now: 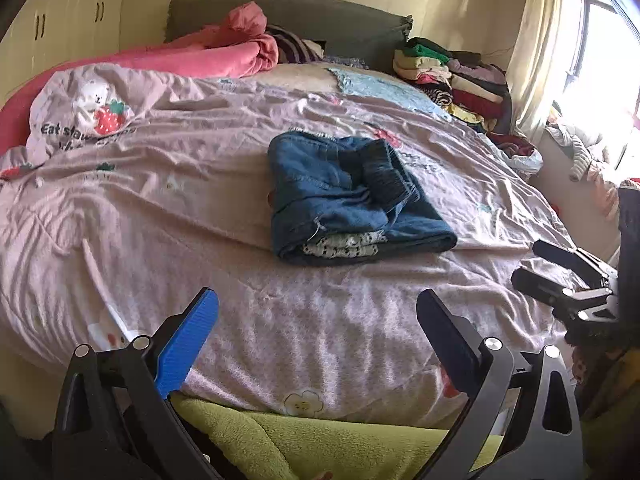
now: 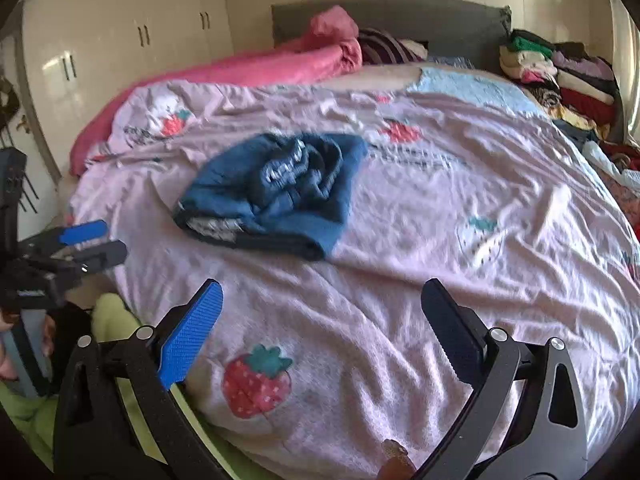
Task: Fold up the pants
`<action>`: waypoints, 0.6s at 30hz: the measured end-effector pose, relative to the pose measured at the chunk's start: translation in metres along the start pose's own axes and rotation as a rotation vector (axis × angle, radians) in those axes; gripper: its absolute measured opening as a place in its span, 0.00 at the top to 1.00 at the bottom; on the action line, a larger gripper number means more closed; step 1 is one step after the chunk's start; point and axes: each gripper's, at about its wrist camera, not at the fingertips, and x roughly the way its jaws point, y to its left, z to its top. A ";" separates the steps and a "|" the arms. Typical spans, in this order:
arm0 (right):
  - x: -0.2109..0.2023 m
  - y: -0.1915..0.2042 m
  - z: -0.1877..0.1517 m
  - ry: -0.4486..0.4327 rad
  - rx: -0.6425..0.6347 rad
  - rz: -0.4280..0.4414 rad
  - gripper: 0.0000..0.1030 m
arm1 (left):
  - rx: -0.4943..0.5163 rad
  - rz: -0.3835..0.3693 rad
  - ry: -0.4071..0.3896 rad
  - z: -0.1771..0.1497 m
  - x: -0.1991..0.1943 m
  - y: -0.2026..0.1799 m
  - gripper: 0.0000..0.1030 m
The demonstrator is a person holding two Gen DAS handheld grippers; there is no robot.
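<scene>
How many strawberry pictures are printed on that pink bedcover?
5 show in the right wrist view: one large near the front edge, a faded one at right, one centre-back, one back-left, one partly cut off far right. Folds may hide others.

Pink quilt (image 1: 168,184), clothes pile (image 1: 452,80)

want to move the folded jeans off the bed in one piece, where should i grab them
Grip the jeans at the thick folded edge nearest the grippers, coming in low from the foot of the bed. The layers stack there, so one pinch likely holds them all; the loose cuff on top would slip. Both the left gripper and right gripper are open.
</scene>
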 end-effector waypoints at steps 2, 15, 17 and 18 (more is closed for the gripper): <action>0.004 0.000 -0.003 0.008 0.008 -0.001 0.09 | -0.003 0.005 0.005 -0.001 0.004 0.002 0.04; 0.009 0.000 -0.003 0.010 0.017 -0.003 0.09 | -0.009 0.020 0.024 -0.004 0.013 0.006 0.04; 0.009 0.001 -0.002 0.010 0.016 -0.003 0.09 | -0.008 0.027 0.025 -0.005 0.014 0.006 0.04; 0.009 0.001 -0.002 0.008 0.016 -0.004 0.09 | -0.007 0.029 0.026 -0.005 0.014 0.007 0.04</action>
